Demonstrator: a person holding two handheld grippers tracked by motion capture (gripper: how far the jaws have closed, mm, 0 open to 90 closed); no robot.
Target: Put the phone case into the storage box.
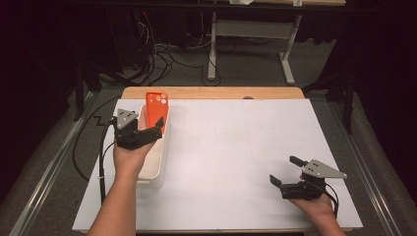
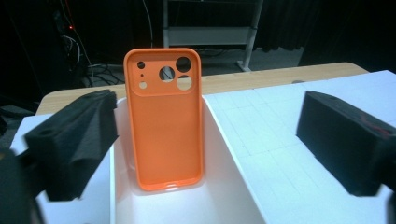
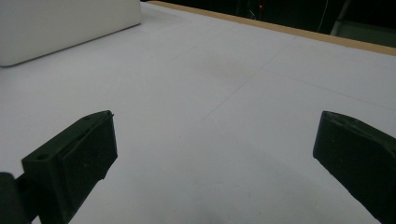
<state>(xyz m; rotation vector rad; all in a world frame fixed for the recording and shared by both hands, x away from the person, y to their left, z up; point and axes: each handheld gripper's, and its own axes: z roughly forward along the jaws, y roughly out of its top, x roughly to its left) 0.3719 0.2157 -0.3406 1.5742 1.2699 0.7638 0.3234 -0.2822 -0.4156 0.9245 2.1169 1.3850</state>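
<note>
Both tongs are spread with nothing between them. My left gripper hangs over the white bin, and the orange phone case stands upright in the bin's far end, leaning on its far wall, apart from the pads. I judge the placing step done; next I'd lift clear without knocking the case over. My right gripper rests well right of the bin on the white sheet. The bin's near end is cut off in the left gripper view, and my hand hides part of it from above.
</note>
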